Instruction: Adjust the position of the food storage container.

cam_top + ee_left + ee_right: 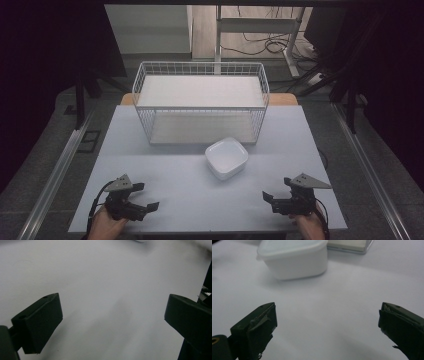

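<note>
No text, label, brand, number or sign can be read in any of the views. The white bowl (226,158), the wire basket (200,70) and the table (165,175) are seen as plain, unmarked surfaces.
</note>
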`<control>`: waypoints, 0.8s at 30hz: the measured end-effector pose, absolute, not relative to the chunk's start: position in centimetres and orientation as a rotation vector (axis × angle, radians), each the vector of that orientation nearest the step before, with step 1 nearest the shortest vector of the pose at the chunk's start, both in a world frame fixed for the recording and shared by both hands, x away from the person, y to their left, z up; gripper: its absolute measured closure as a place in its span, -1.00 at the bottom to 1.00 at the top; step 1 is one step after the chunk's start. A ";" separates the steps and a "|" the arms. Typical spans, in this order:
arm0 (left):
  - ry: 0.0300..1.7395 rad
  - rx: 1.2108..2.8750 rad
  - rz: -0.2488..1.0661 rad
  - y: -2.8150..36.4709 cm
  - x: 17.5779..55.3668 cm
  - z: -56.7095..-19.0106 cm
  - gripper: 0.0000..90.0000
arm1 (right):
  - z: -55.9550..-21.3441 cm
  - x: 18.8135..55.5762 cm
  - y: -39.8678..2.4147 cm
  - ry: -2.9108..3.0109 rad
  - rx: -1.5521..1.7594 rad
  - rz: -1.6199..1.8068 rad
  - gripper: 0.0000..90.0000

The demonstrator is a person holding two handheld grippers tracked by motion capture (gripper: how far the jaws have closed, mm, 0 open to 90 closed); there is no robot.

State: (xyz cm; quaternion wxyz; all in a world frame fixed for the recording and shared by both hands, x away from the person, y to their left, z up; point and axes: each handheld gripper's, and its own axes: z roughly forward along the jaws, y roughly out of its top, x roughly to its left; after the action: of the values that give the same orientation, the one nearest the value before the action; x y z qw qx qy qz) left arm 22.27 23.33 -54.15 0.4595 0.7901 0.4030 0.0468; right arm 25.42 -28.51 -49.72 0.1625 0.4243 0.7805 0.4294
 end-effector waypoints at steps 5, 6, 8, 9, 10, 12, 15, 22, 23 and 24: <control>0.977 1.935 0.113 23.4 22.2 -54.0 -0.98 | -50.5 25.8 -28.7 2.305 1.168 1.243 -0.95; 0.976 1.934 0.113 23.3 22.2 -54.0 -0.98 | -50.6 25.8 -28.5 2.317 1.157 1.234 -0.95; 0.977 1.938 0.115 23.3 22.2 -54.0 -0.98 | -50.6 25.7 -28.2 2.325 1.133 1.206 -0.96; 0.978 1.941 0.120 23.3 22.2 -54.0 -0.98 | -50.6 25.7 -28.1 2.328 1.132 1.200 -0.96; 0.979 1.942 0.126 23.3 22.2 -54.0 -0.98 | -50.7 25.7 -28.1 2.330 1.139 1.197 -0.96; 0.982 1.942 0.135 23.4 22.2 -54.0 -0.98 | -50.8 25.8 -28.1 2.331 1.151 1.193 -0.97; 0.997 1.936 0.133 23.5 22.2 -53.9 -0.98 | -50.9 25.8 -28.0 2.328 1.153 1.183 -0.97; 1.012 1.957 0.147 22.9 22.0 -53.4 -0.95 | -51.1 26.0 -27.2 2.350 1.122 1.159 -1.00; 1.012 1.962 0.152 22.8 22.0 -53.4 -0.96 | -51.0 26.0 -27.2 2.349 1.120 1.160 -1.00; 1.013 1.965 0.156 22.7 22.0 -53.3 -0.97 | -51.0 26.1 -27.1 2.348 1.119 1.158 -1.00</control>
State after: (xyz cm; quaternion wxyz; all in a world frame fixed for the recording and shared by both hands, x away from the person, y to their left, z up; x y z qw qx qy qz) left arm 21.98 22.72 -53.30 0.4466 0.7933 0.4090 0.0628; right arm 26.05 -27.13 -51.00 0.1466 0.3888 0.8158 0.4023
